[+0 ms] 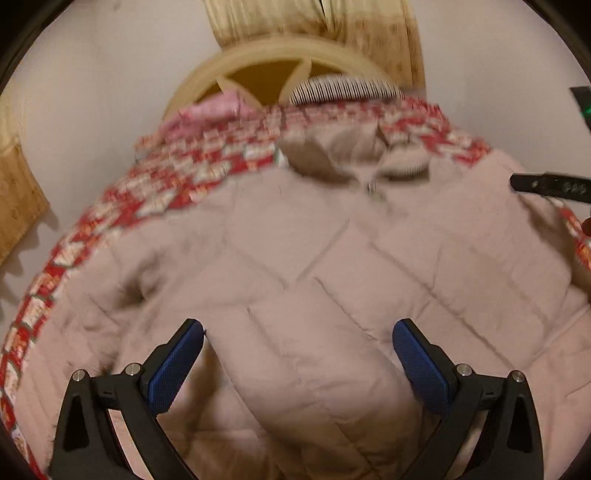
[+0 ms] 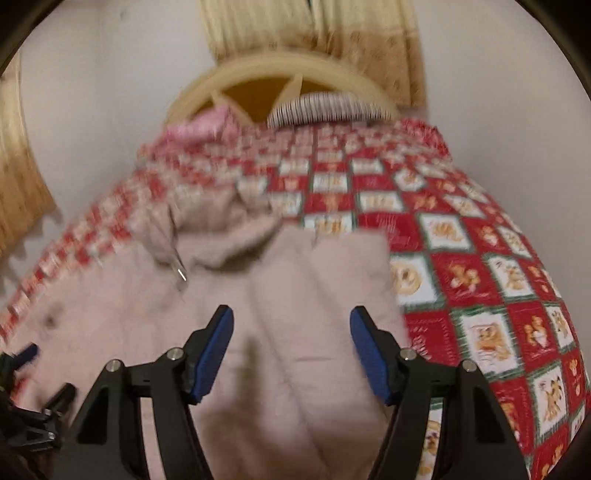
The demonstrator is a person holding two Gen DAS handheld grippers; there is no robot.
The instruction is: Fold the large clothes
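A pale pink quilted hooded jacket lies spread front up on a bed, hood toward the headboard. One sleeve lies folded across its front. My left gripper is open just above that sleeve, empty. In the right wrist view the jacket fills the lower left, its right side folded in with a straight edge. My right gripper is open above that folded part, empty. The right gripper's black tip also shows at the right edge of the left wrist view. Both views are blurred.
The bed has a red and white checked quilt. A cream arched headboard, a striped pillow and a pink cloth are at the far end. Curtains hang behind. The left gripper shows at the lower left of the right wrist view.
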